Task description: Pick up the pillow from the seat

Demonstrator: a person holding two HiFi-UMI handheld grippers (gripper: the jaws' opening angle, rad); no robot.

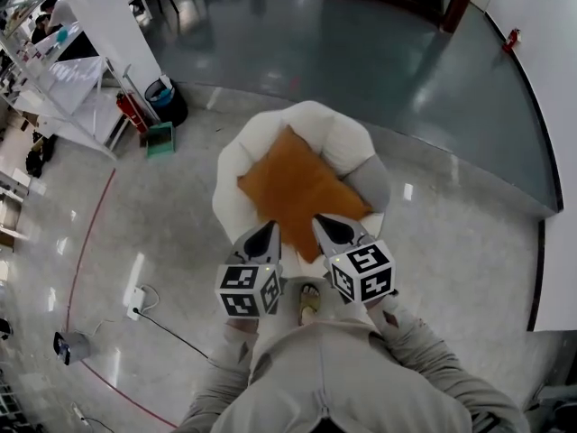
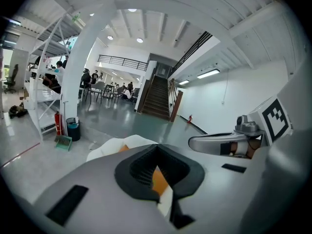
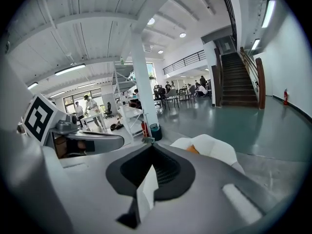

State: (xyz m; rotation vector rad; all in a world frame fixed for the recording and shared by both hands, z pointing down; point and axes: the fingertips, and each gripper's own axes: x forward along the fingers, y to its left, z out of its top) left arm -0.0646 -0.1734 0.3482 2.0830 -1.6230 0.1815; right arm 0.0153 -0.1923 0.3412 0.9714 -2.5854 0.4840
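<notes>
An orange square pillow (image 1: 297,188) lies on the seat of a round white armchair (image 1: 347,138) in the head view. My left gripper (image 1: 266,234) and right gripper (image 1: 329,228) hover side by side over the chair's near edge, at the pillow's near corner. Both are shut with nothing held. In the left gripper view the shut jaws (image 2: 157,149) point over the chair (image 2: 109,146), and a strip of the pillow (image 2: 159,180) shows through the gap below. In the right gripper view the gripper (image 3: 152,149) faces the chair (image 3: 212,147), with a sliver of pillow (image 3: 192,149) showing.
A white column (image 1: 108,21), a metal shelf rack (image 1: 63,97), a red fire extinguisher (image 1: 131,113), a dark bin (image 1: 167,102) and a green dustpan (image 1: 160,139) stand left of the chair. A cable and power strip (image 1: 137,300) lie on the floor. Stairs (image 2: 157,99) and seated people are far off.
</notes>
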